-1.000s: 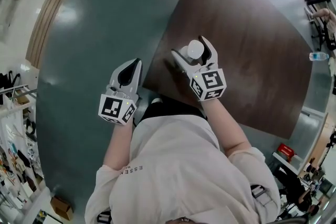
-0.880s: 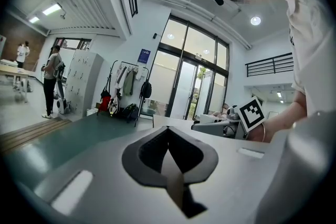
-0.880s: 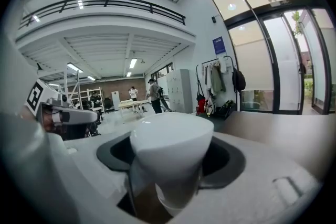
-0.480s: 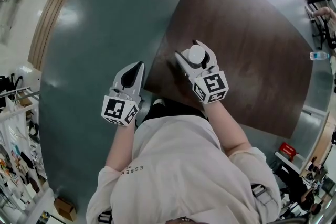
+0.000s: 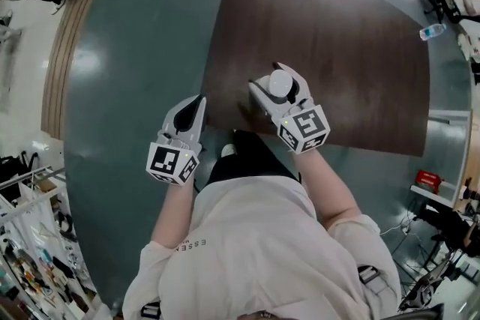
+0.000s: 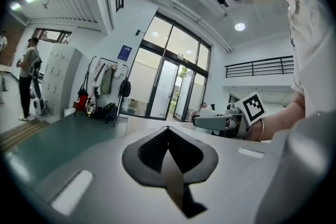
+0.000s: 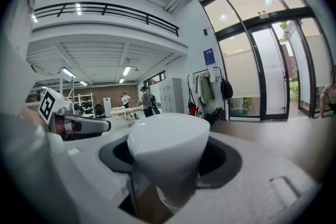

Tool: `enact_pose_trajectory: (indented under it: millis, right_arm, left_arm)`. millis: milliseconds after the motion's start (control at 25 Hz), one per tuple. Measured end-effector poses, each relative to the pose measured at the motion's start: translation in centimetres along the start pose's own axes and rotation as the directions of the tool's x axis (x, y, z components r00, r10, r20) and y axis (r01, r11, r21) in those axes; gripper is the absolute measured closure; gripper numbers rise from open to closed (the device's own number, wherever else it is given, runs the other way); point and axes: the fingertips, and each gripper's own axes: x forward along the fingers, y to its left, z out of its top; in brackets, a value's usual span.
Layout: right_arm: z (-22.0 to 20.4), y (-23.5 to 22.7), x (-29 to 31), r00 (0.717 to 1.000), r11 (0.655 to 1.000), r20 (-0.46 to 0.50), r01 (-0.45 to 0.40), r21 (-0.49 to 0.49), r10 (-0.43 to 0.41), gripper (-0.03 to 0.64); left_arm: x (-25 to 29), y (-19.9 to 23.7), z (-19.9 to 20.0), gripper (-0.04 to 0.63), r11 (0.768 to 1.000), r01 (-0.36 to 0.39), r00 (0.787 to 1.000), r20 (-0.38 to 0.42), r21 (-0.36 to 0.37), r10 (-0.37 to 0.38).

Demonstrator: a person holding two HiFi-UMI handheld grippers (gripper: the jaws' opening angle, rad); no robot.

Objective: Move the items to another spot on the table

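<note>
A white round-topped container [image 5: 280, 82] stands near the front edge of the dark brown table [image 5: 337, 41]. My right gripper [image 5: 273, 80] is shut on it, one jaw pressing each side. In the right gripper view the white container [image 7: 167, 147] fills the gap between the grey jaws of that gripper [image 7: 168, 131], wider at its top than below. My left gripper [image 5: 196, 103] hangs left of the table over the green floor, shut, with nothing in it. In the left gripper view its jaws [image 6: 169, 132] meet at the tips.
The green floor [image 5: 127, 71] surrounds the table on the left and front. A clear water bottle [image 5: 431, 31] lies far right beyond the table's corner. A red box [image 5: 428, 180] sits on a shelf at the lower right. The person's torso fills the lower middle.
The right jaws have come in from wide open onto the white container. The head view has shifted, so the table sits higher and further left. The left gripper has hardly moved.
</note>
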Motion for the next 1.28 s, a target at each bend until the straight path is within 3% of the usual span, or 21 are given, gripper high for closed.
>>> enact_pose_trajectory:
  millis: [440, 960, 1080, 1280]
  right_arm:
    - [-1.9, -5.5, -14.5, 0.984, 0.983, 0.031, 0.175, 0.048, -0.177, 0.331]
    - [-6.7, -16.7, -39.2, 0.947, 0.947, 0.038, 0.315, 0.065, -0.318, 0.331]
    - [-8.0, -19.8, -45.2, 0.928, 0.927, 0.017, 0.37, 0.058, -0.372, 0.331]
    - [-9.8, -23.6, -53.8, 0.868, 0.865, 0.003, 0.494, 0.092, -0.496, 0.331]
  left_arm:
    - [4.9, -12.8, -1.4, 0.58, 0.978, 0.201, 0.979, -0.034, 0.051, -0.199]
    - [13.3, -37.2, -6.2, 0.58, 0.936, 0.336, 0.941, -0.011, 0.107, -0.337]
    - [15.1, -43.3, -7.6, 0.58, 0.916, 0.389, 0.921, -0.011, 0.093, -0.39]
    - [16.9, -51.8, -9.8, 0.58, 0.858, 0.509, 0.861, -0.065, 0.076, -0.505]
